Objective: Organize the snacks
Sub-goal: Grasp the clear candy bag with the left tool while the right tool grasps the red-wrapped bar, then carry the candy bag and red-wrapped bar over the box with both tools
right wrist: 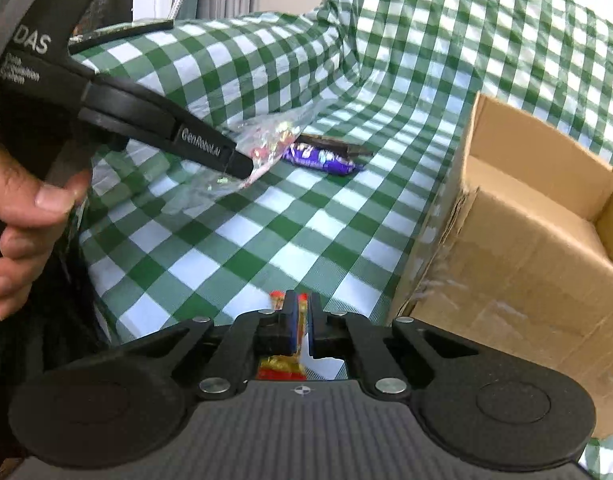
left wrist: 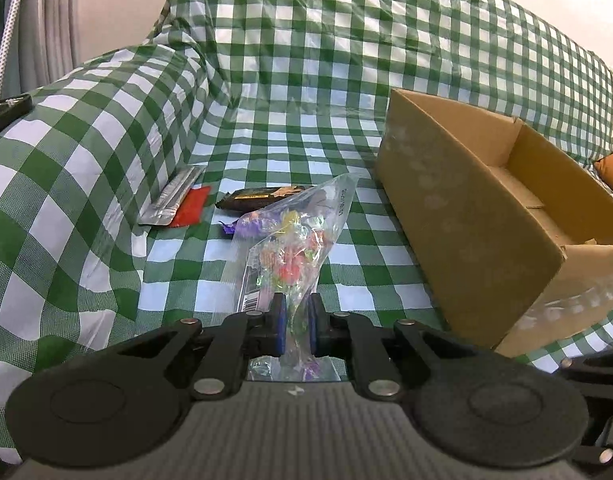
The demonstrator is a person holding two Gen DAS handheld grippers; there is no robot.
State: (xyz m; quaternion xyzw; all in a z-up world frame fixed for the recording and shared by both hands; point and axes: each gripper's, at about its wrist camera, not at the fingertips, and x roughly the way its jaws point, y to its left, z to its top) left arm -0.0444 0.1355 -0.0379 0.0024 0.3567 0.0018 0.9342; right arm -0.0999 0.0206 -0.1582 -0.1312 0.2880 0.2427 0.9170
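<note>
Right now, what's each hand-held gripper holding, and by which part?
Left hand-held gripper: clear bag of colourful candies, pinched at its near end. Right hand-held gripper: small red-and-yellow packet, pinched near its middle.

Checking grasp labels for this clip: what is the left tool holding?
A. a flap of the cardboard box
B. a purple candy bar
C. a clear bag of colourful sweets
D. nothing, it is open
C: in the left wrist view the left tool is shut on the clear bag of sweets, while the purple bar lies on the cloth and the box stands untouched.
</note>
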